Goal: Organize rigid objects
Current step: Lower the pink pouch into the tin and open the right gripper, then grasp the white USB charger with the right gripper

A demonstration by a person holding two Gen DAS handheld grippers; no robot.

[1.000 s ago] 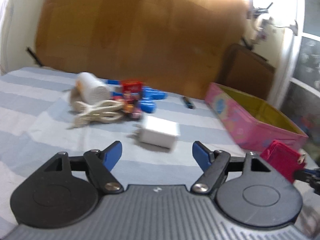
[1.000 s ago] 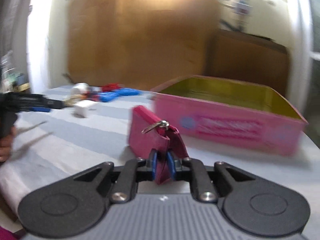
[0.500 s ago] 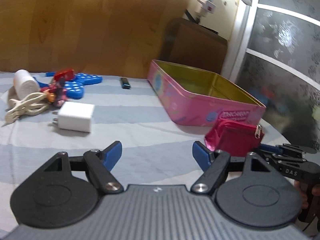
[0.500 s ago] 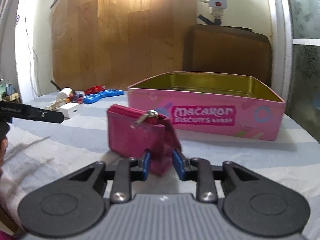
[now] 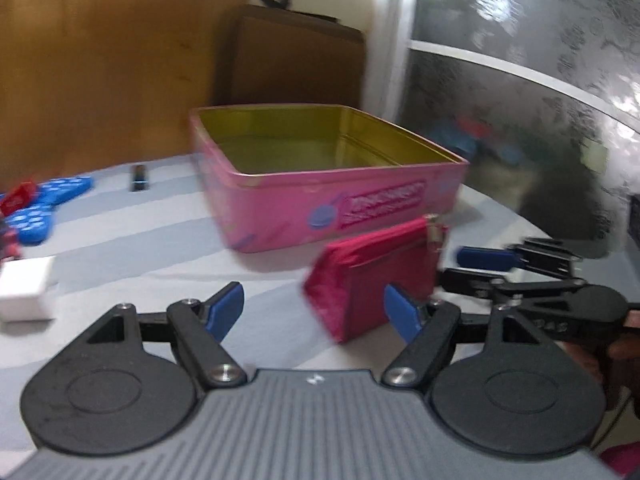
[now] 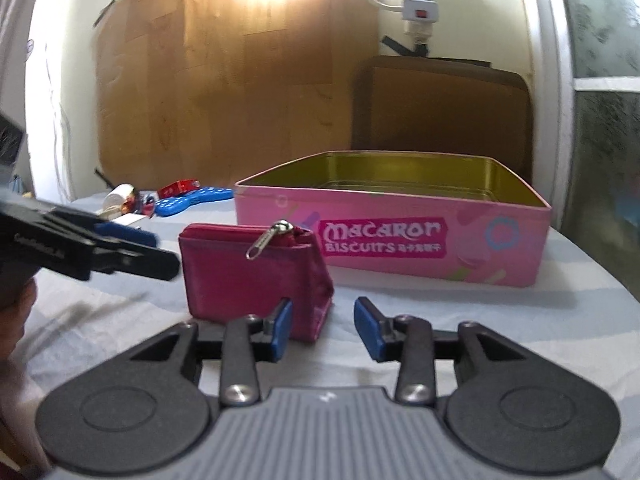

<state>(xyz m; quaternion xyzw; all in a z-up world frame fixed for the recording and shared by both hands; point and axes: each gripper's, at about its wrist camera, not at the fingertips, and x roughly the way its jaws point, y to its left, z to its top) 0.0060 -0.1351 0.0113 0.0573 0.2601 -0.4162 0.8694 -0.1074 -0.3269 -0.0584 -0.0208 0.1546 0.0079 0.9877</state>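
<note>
Standing upright on the striped cloth (image 6: pixel 460 312) of the tabletop, a red zip pouch (image 6: pixel 248 276) is seen just in front of an open pink biscuit tin (image 6: pixel 420 240), near it but apart. The right gripper (image 6: pixel 322 330) is held low before the pouch with its jaws spread wide and nothing gripped; its left blue pad is seen against the pouch's near corner, though contact cannot be confirmed. The left gripper (image 5: pixel 314 312) is likewise presented with jaws wide apart and nothing held, the pouch (image 5: pixel 372 280) lying beyond its right pad. In the left wrist view the right gripper (image 5: pixel 476 268) is seen at the pouch's right end, and the tin (image 5: pixel 320 204) shows a bare gold interior. In the right wrist view the left gripper (image 6: pixel 148 248) is seen just left of the pouch. Recorded farther back on the cloth are a blue dotted toy (image 5: pixel 44 204), a small dark stick (image 5: pixel 139 177) and a white charger block (image 5: pixel 24 288), all well apart from the tin. The left view is blurred.
</note>
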